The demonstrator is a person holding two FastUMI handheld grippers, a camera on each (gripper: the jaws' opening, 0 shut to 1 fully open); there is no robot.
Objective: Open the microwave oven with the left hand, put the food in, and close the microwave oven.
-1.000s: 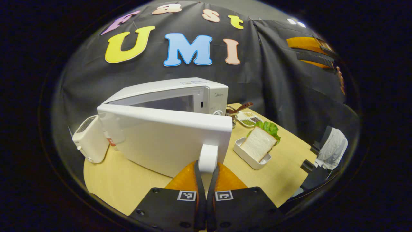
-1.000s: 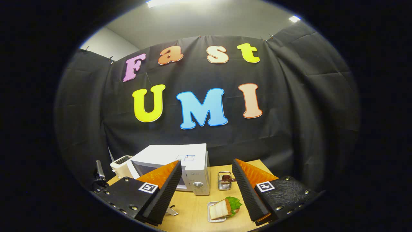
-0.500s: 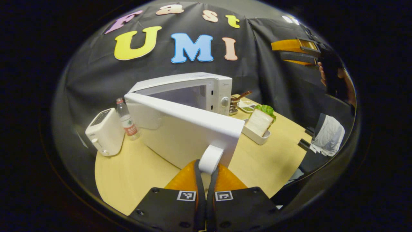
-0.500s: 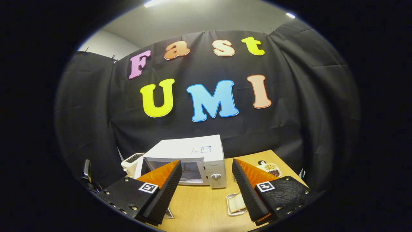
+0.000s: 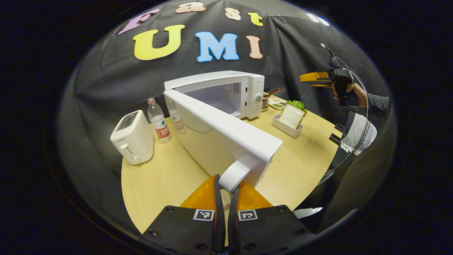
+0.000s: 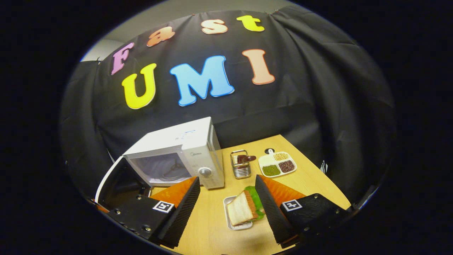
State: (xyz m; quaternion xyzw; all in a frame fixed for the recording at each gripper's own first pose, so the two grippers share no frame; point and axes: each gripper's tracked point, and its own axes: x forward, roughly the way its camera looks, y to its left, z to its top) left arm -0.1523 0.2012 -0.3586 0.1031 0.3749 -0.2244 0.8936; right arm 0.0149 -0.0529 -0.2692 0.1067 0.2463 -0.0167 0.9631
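The white microwave (image 5: 226, 90) stands at the back of the wooden table (image 5: 166, 177), its cavity showing. Its door (image 5: 219, 136) is swung out toward me. My left gripper (image 5: 226, 181) is shut on the door's white handle (image 5: 234, 174). The food, a sandwich with lettuce (image 5: 292, 115), sits in a small white tray (image 5: 283, 126) to the right of the microwave. In the right gripper view, my right gripper (image 6: 226, 198) is open, held above the table over the sandwich (image 6: 242, 210), with the open microwave (image 6: 180, 156) beyond. The same gripper (image 5: 318, 78) is held in a hand up at the right.
A white toaster (image 5: 132, 141) and a water bottle (image 5: 157, 120) stand left of the door. A metal caddy (image 6: 240, 166) and a divided plate of beans (image 6: 277, 164) sit right of the microwave. The table's near edge lies just behind the left gripper.
The left gripper pulled the door further open, so the cavity now shows. The right gripper tipped down and came closer to the sandwich, staying open.
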